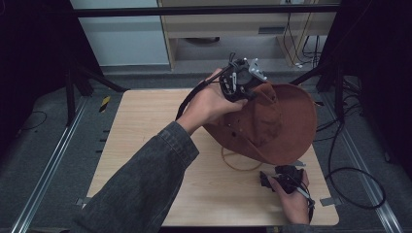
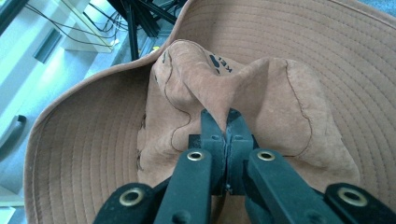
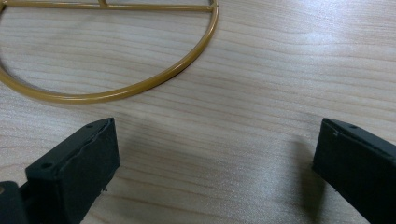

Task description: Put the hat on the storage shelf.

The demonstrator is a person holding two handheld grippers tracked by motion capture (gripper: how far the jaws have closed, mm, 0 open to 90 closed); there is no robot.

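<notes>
Aloft, hat crown pinched, left hand-held gripper

grey denim sleeve – blk jaws, brass rivets

Grey carpet floor; pale wooden cabinet; dark frame rails.

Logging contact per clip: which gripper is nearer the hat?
Left. The left gripper is shut on a fold of the hat crown. The right gripper is open, low over the table beside the brim.
</notes>
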